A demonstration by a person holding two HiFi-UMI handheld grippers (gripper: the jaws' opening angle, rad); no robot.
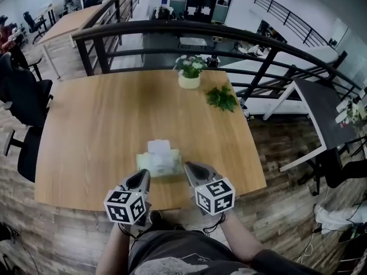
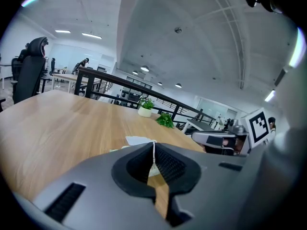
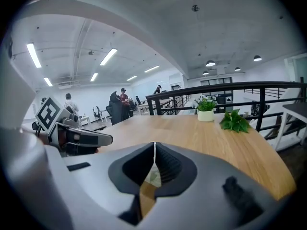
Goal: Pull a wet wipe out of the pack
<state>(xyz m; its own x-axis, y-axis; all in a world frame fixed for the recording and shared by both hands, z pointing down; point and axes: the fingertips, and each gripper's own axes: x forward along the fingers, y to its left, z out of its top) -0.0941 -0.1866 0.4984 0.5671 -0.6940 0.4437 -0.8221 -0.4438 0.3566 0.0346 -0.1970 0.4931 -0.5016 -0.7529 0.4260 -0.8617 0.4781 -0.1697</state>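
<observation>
A pale green wet wipe pack [image 1: 158,162] lies near the front edge of the wooden table [image 1: 103,125], with a white wipe [image 1: 159,147] sticking up from its top. My left gripper [image 1: 143,175] sits just left of the pack, jaws shut and empty. Just right of the pack is my right gripper [image 1: 190,167], also shut with nothing in it. In the left gripper view the wipe [image 2: 139,140] peeks over the shut jaws [image 2: 154,144]. The right gripper view shows shut jaws [image 3: 154,145] with a bit of the pack [image 3: 153,176] behind them.
A white pot of flowers [image 1: 190,70] and a loose green sprig [image 1: 222,98] stand at the table's far edge, before a black railing [image 1: 189,36]. A black chair [image 1: 26,96] is at the left, and a dark side table [image 1: 324,110] at the right.
</observation>
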